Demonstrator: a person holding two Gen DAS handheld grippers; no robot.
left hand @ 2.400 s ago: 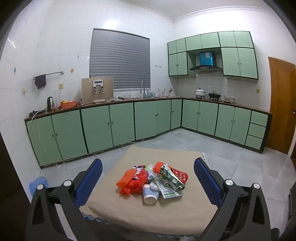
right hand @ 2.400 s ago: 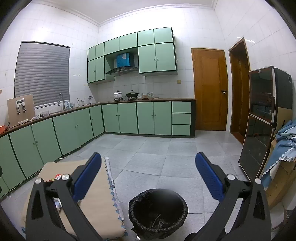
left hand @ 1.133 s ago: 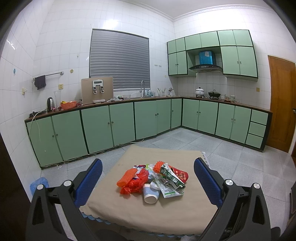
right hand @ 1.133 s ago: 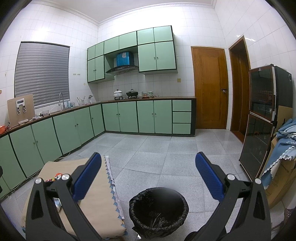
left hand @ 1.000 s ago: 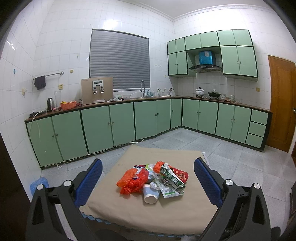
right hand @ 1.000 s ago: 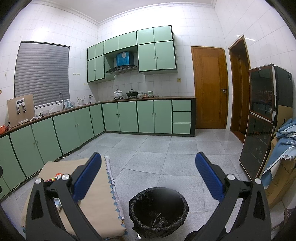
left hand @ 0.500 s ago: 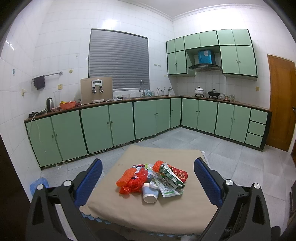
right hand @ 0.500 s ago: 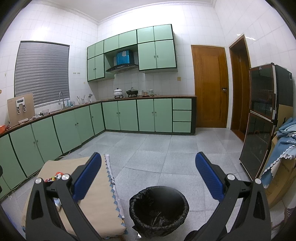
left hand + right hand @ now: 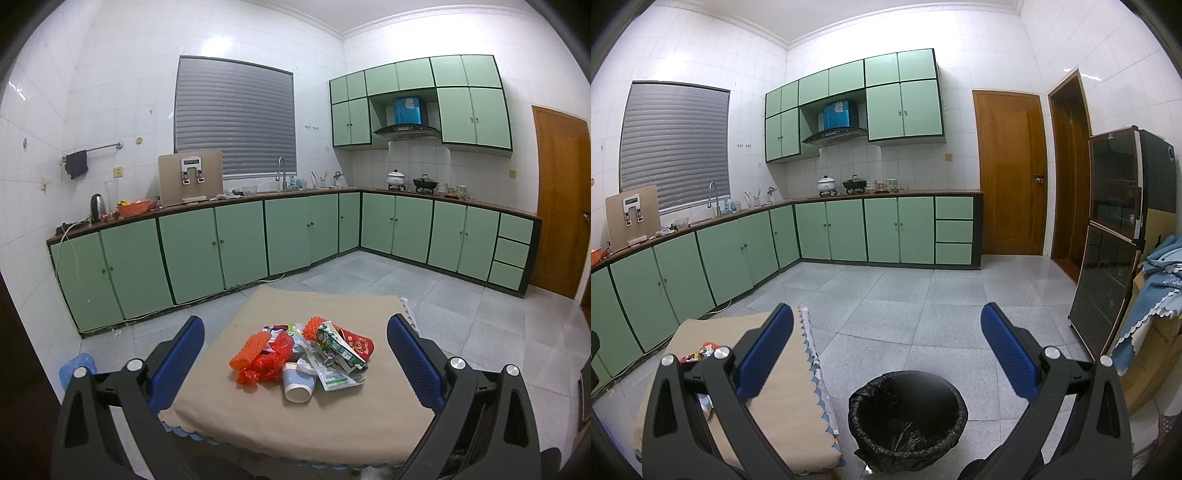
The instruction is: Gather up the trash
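A pile of trash lies in the middle of a low table [image 9: 229, 413] covered with a tan cloth. In the pile are orange foam netting [image 9: 248, 349], a red plastic bag [image 9: 258, 373], a white paper cup [image 9: 298, 384] on its side, a green-and-white carton [image 9: 341, 350] and a red packet [image 9: 357, 341]. My left gripper [image 9: 295, 362] hovers open above the table's near side, its blue pads either side of the pile. My right gripper [image 9: 886, 354] is open over a bin lined with a black bag [image 9: 908, 417] on the floor right of the table [image 9: 790, 413].
Green cabinets [image 9: 207, 251] with a worktop run along the left and far walls. A wooden door [image 9: 1010, 173] and a dark glass cabinet [image 9: 1115, 236] stand at the right, with blue cloth on a box [image 9: 1156, 291]. Grey tiled floor [image 9: 923, 295] lies open beyond the table.
Both views have shifted very slightly; the trash, the bin and both grippers' openings look the same.
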